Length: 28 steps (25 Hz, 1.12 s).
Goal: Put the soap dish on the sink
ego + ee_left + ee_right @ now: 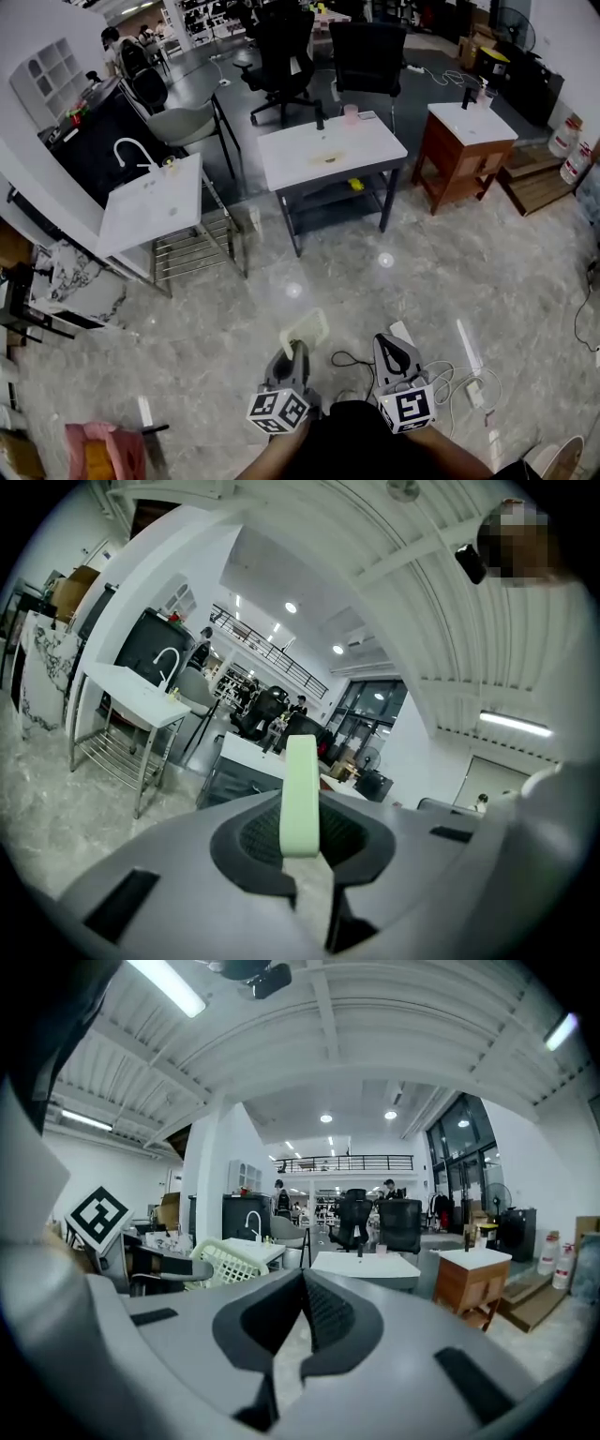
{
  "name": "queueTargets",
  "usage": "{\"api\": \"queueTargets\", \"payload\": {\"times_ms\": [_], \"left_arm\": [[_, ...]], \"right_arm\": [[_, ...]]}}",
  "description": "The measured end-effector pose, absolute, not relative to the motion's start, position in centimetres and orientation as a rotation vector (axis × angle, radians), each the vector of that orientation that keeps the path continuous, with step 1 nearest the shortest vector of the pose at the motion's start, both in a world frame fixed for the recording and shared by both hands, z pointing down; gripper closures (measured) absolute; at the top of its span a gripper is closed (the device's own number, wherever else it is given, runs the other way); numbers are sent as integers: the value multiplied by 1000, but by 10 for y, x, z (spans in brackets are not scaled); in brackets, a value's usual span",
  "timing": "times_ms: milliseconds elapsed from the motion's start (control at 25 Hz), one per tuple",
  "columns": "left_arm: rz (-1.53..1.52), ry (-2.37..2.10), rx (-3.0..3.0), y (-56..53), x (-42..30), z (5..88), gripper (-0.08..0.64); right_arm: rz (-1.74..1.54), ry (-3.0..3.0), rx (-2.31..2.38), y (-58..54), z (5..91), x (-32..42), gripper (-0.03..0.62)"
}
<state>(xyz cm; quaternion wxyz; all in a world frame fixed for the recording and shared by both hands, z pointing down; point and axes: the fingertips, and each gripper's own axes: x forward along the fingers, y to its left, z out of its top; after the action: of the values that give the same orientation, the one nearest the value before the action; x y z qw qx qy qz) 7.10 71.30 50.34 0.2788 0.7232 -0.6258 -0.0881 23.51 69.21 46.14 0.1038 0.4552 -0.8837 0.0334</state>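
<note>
Left tongs (pixel 297 352) clamped on pale green soap dish (pixel 307 329), right tongs (pixel 394 347) closed — empty, sink (pixel 141 211) well apart.

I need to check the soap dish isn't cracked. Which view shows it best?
The right gripper view: the soap dish shows broadside, with its lattice visible. The left gripper view shows only its pale green rim edge-on between the jaws. The head view shows it small and washed out at the left gripper's tip.
</note>
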Motion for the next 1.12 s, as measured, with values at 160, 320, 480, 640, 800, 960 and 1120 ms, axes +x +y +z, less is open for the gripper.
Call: {"api": "queueTargets", "payload": {"times_ms": [160,320,480,640,800,960,1120], "left_arm": [[-197,-1673,1936,712,78,510,509],[-166,-1701,1953,702,72,511,509],[-156,-1722,1979,673,63,513,509],[-128,-1711,2026,630,59,519,509],[-84,-1700,2103,577,50,518,509],[-65,-1724,2120,526,24,515,509],[-99,-1726,2094,477,-9,515,509]], "right_arm": [[215,-2635,1323,693,474,232,597],[345,-2646,1347,676,487,232,597],[413,-2603,1392,642,500,236,597],[396,-2575,1397,600,498,234,597],[382,-2538,1415,552,500,226,597],[399,-2492,1413,502,507,209,597],[416,-2460,1389,455,508,189,597]]}}
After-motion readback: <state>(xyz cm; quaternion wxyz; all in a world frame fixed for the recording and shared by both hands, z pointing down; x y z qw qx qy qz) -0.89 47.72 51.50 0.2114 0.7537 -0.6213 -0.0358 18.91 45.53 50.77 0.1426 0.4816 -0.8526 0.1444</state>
